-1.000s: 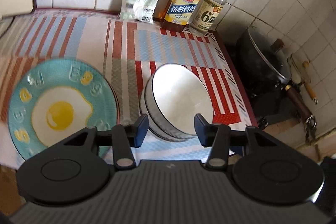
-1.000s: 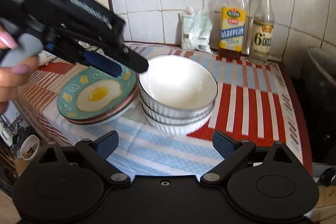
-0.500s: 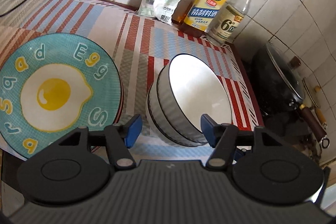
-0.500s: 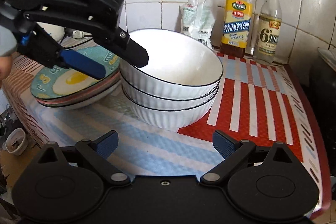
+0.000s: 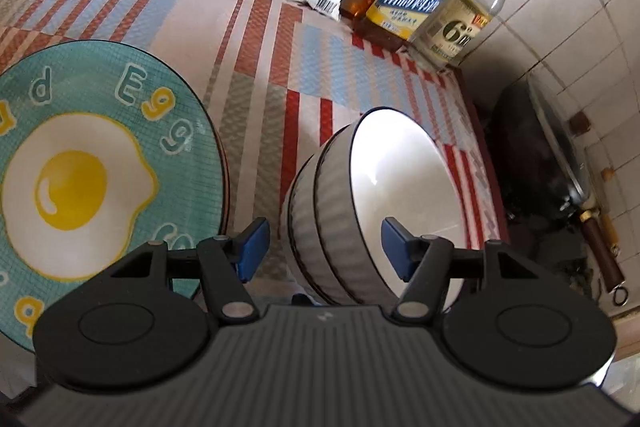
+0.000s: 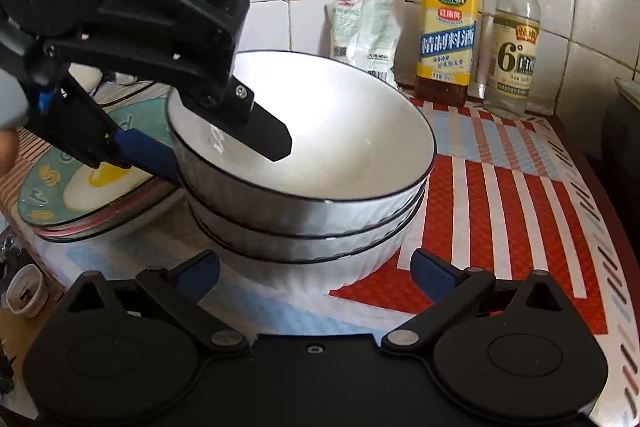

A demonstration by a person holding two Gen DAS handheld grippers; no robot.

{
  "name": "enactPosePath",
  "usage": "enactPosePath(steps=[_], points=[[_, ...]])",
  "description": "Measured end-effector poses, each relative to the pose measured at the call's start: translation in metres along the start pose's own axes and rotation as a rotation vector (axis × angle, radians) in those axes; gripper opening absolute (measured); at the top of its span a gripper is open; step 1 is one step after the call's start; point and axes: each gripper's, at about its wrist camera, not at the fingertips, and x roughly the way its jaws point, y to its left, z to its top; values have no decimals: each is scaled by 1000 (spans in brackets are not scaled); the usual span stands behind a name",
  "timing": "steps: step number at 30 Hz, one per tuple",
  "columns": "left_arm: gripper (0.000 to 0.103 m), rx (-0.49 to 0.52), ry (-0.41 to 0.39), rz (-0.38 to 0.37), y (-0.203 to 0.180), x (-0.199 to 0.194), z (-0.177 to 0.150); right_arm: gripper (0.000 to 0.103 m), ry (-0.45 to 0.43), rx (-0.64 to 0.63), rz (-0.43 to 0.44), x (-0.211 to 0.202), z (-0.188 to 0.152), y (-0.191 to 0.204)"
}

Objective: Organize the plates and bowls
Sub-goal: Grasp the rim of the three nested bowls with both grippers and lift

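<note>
Tabletop [image 6: 500, 211]: covered by a striped red, blue and white mat, set against a tiled wall.
Plates [image 5: 92, 163]: a small stack topped by a teal fried-egg plate, lying left of the bowls.
Bowls [image 6: 320, 187]: three white ribbed bowls with dark rims, nested, mid-mat.
Left tongs [image 6: 224, 151]: partly spread around the top bowl's left rim, one finger inside, one outside; the pads do not press on it.
Right tongs [image 6: 316, 275]: opening, spread wide, empty, just in front of the bowl stack's base.
Bottles [image 6: 446, 15]: two, beside a white packet [image 6: 366, 27] at the wall.
</note>
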Motion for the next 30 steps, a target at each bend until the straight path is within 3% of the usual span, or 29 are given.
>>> enactPosePath(steps=[1, 3, 7, 17, 21, 30], points=[[57, 6, 6, 0, 0, 1, 1, 103, -5, 9, -1, 1, -1, 0], [45, 4, 28, -4, 0, 3, 5, 103, -8, 23, 14, 2, -1, 1], [38, 6, 49, 16, 1, 6, 6, 103, -27, 29, 15, 3, 1, 1], [40, -2, 65, 21, 4, 14, 11, 103, -29, 35, 12, 9, 3, -2], [38, 69, 45, 36, -2, 14, 9, 103, -38, 31, 28, 12, 5, -5], [35, 118, 35, 51, -10, 11, 8, 103, -6, 59, 33, 15, 10, -4]])
